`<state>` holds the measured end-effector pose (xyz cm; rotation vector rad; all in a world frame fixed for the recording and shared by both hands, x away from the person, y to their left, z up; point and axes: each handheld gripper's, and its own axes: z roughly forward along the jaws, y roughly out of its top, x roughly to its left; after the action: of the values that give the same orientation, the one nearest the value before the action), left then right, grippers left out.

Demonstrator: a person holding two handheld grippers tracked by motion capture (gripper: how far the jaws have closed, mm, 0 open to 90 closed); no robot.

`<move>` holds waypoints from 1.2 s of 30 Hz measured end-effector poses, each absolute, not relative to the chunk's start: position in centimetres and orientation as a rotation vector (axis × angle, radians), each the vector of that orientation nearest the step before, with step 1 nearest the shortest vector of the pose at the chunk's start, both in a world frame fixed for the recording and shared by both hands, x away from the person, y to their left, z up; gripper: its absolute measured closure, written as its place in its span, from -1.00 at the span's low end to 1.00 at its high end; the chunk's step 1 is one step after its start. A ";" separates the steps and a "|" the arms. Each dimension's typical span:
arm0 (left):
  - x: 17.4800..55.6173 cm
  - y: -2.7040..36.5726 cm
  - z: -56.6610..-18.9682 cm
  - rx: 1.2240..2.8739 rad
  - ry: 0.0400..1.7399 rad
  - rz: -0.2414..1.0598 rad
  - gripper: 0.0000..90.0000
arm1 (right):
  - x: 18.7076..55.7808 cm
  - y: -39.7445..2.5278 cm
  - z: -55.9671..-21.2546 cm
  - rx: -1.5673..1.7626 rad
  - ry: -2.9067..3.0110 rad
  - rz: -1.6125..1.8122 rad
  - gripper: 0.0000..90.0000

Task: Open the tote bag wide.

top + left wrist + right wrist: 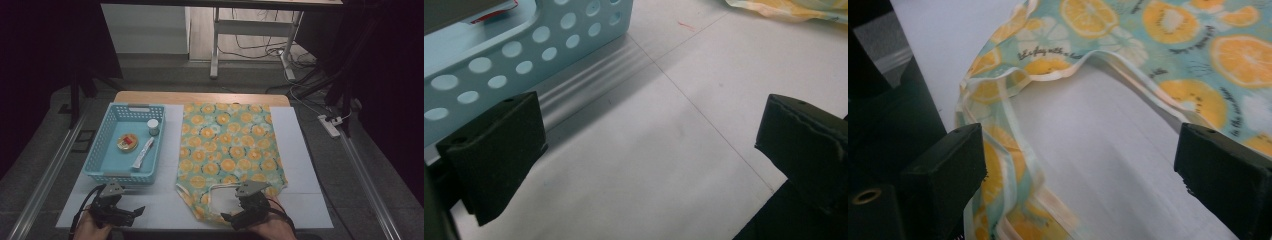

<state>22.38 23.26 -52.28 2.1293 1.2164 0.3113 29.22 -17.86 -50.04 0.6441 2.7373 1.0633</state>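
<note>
A fabric bag [227, 145] printed with orange slices lies flat on the white mat [300, 165], its handle loop [215, 192] toward the near edge. My right gripper [235, 212] is over that loop and open. In the right gripper view the handle strap [1013, 125] runs past the left jaw, bare mat lies between the jaws, and the bag's body [1173, 30] lies beyond the right gripper [1078, 165]. My left gripper [135, 214] is low at the near left, open and empty. In its own view the left gripper [649, 150] is over bare mat.
A light blue perforated basket [100, 150] stands left of the bag and holds a small jar [153, 126], a round tin [128, 142] and a white tube [143, 153]. Its wall [524, 55] is just beyond the left jaw. A power strip [330, 125] lies on the floor at right.
</note>
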 end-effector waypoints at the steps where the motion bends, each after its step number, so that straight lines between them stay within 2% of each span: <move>1: 22.4 23.3 -52.3 2.130 1.216 0.310 -1.00 | 29.2 -17.9 -50.0 0.644 2.737 1.063 -0.85; 5: 22.4 23.2 -52.3 2.133 1.213 0.310 -1.00 | 28.9 -16.9 -50.4 0.589 2.763 1.037 -0.77; 12: 22.3 23.1 -52.3 2.141 1.206 0.314 -1.00 | 28.1 -15.5 -51.1 0.476 2.829 0.993 -0.44; 13: 22.3 23.1 -52.3 2.142 1.205 0.314 -1.00 | 27.8 -15.2 -51.2 0.435 2.842 0.982 -0.28; 14: 22.3 23.1 -52.3 2.143 1.203 0.314 -1.00 | 27.8 -15.2 -51.2 0.435 2.842 0.982 -0.28; 18: 22.3 23.1 -52.3 2.148 1.201 0.316 -1.00 | 27.5 -14.8 -51.4 0.362 2.883 0.959 0.23; 19: 22.3 23.1 -52.3 2.150 1.200 0.316 -1.00 | 27.5 -14.8 -51.4 0.362 2.883 0.959 0.23; 23: 22.3 23.1 -52.3 2.147 1.201 0.318 -1.00 | 27.6 -14.9 -51.3 0.351 2.903 0.973 0.70; 26: 22.3 23.1 -52.3 2.146 1.202 0.317 -1.00 | 27.6 -15.0 -50.9 0.357 2.901 1.002 0.92; 36: 22.3 23.2 -52.3 2.132 1.209 0.316 -1.00 | 29.2 -15.5 -48.6 0.424 2.876 1.081 0.97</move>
<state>22.32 23.20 -52.27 2.1321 1.2087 0.3164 29.18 -15.45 -48.61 0.4243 2.8762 1.0809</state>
